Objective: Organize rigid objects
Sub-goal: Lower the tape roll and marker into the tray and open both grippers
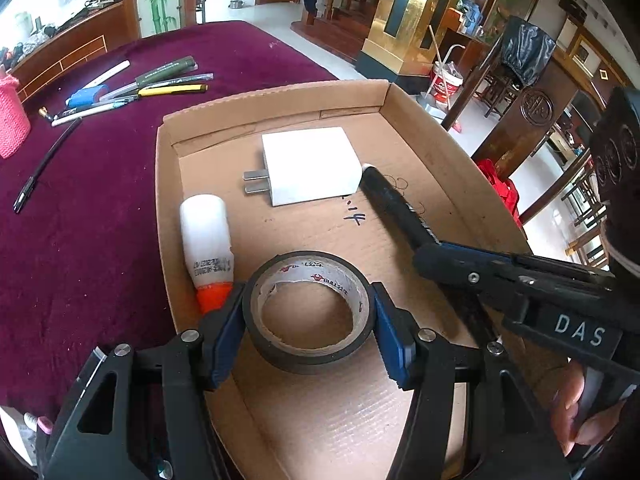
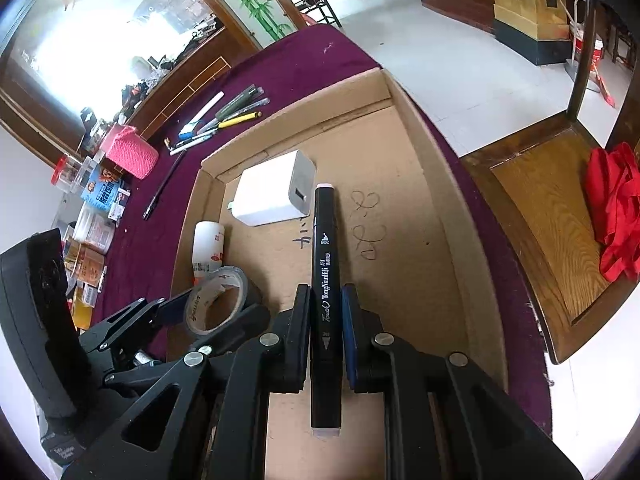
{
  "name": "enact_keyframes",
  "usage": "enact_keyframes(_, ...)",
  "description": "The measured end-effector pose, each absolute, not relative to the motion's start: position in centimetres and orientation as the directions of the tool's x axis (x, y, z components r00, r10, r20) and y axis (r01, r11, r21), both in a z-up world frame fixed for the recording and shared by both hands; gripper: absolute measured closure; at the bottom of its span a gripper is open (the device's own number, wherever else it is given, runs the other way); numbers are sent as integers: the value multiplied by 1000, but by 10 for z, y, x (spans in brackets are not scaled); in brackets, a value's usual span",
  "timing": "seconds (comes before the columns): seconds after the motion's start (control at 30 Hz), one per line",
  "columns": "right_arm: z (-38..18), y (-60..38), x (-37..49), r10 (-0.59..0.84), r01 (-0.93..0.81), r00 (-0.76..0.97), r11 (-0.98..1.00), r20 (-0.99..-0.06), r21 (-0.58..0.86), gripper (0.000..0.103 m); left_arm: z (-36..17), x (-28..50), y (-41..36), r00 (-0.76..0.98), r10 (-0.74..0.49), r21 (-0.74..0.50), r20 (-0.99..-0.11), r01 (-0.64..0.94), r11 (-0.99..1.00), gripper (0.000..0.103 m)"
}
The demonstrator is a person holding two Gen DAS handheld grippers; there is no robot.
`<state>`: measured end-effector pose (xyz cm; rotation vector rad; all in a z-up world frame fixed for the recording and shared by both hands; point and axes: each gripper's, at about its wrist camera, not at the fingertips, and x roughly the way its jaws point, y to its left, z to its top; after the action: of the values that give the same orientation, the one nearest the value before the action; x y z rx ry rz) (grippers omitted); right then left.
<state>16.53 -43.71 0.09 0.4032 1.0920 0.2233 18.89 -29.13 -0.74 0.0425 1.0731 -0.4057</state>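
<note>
My left gripper (image 1: 308, 316) is shut on a black tape roll (image 1: 276, 344) and holds it low inside the cardboard tray (image 1: 460, 152). My right gripper (image 2: 326, 316) is shut on a black art marker (image 2: 325, 264), held over the tray with its tip beside the white charger (image 2: 272, 188). In the left wrist view the marker (image 1: 394, 204) reaches to the charger (image 1: 310, 164). A white glue bottle with an orange cap (image 1: 206, 240) lies along the tray's left wall. The tape (image 2: 218, 300) and bottle (image 2: 208, 244) also show in the right wrist view.
The tray sits on a maroon tablecloth (image 1: 80, 220). Several pens and markers (image 1: 132, 88) lie on the cloth beyond the tray, with a black pen (image 1: 44, 168) and a pink knitted holder (image 1: 12, 120) to the left. Boxes and jars (image 2: 92, 220) stand past the table's left edge.
</note>
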Motion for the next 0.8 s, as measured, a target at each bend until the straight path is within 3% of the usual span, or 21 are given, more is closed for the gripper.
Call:
enact_keyframes(0.7,-3,-434,169,394,23,427,895,-814,445,89,-10,183,-298,379,-301,-147,-875,383,912,44)
enact_keyframes(0.8,-2,-433,167,398,24,424,893,-814,450,85,-9,182,-297,381,-302,-150,-874,379,913,44)
